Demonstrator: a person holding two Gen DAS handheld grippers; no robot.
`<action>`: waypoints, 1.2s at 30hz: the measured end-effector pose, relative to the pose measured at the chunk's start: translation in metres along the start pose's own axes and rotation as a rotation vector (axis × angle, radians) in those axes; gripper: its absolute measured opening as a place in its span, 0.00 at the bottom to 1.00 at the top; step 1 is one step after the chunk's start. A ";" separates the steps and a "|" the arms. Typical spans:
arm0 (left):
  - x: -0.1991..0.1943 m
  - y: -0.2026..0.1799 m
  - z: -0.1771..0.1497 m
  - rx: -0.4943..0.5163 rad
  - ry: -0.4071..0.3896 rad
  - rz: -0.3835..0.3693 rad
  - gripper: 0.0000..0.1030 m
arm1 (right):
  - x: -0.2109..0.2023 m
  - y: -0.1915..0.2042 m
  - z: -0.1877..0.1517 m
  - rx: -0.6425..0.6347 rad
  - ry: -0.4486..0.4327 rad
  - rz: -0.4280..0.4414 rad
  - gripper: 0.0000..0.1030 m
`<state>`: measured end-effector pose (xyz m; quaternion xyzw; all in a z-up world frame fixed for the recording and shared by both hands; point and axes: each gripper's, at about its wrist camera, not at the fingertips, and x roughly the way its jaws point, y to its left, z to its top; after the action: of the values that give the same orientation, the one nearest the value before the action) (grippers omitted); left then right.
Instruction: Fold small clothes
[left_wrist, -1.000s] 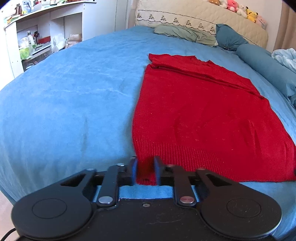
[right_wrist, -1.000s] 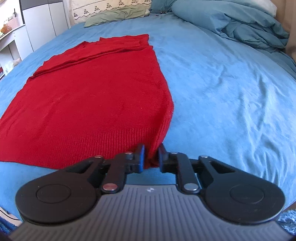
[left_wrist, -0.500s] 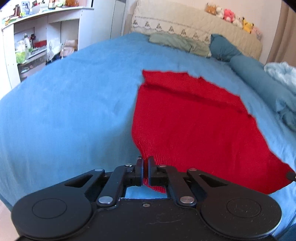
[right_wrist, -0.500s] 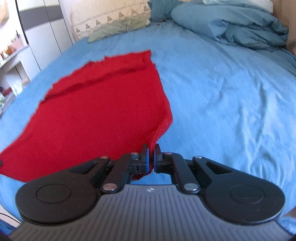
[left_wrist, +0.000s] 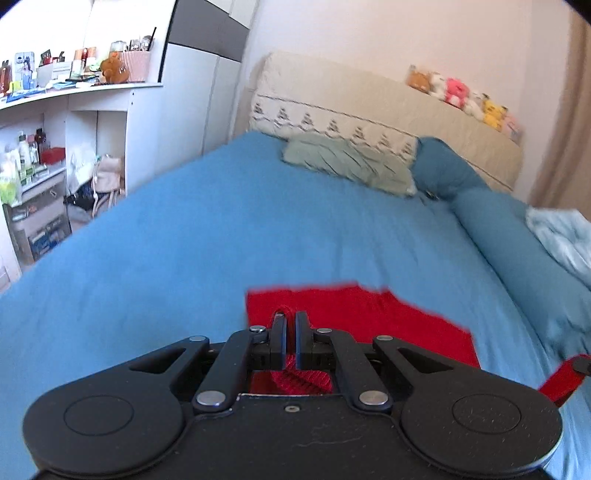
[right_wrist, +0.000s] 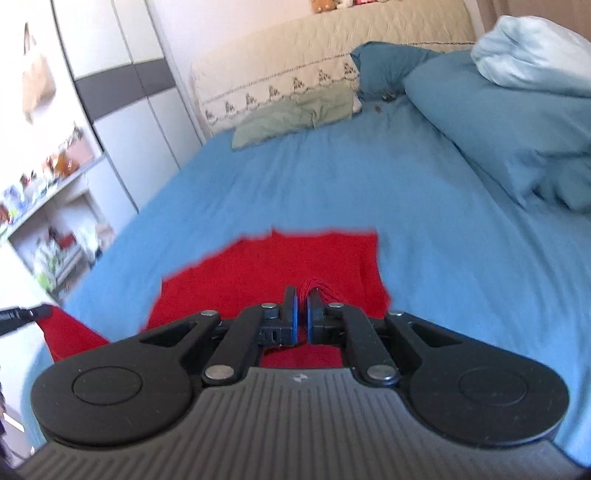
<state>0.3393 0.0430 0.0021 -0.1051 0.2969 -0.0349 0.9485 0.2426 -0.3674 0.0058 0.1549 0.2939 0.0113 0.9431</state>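
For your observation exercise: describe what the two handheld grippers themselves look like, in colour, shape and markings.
Left gripper: matte black, two round discs at the sides, angled link bars with silver rivets, slim black jaws, a flat scuffed body. Right gripper: the same black discs, links and rivets, but blue-faced jaws and a grey ribbed body bearing a small pale logo. No cables or sleeves show.

Both wrist cameras sit low and close over the bed (left_wrist: 192, 236) — facing its headboard (right_wrist: 280, 74), shared.
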 end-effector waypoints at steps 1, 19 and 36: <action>0.020 -0.002 0.014 -0.018 0.001 0.010 0.04 | 0.017 0.001 0.019 0.001 0.000 -0.006 0.19; 0.295 0.027 0.016 -0.159 0.208 0.168 0.45 | 0.331 -0.060 0.064 0.014 0.142 -0.197 0.28; 0.207 0.011 -0.081 0.086 0.369 0.092 0.90 | 0.241 -0.018 -0.043 -0.101 0.210 -0.169 0.98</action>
<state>0.4630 0.0124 -0.1804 -0.0425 0.4684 -0.0228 0.8822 0.4168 -0.3453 -0.1665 0.0799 0.4019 -0.0374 0.9114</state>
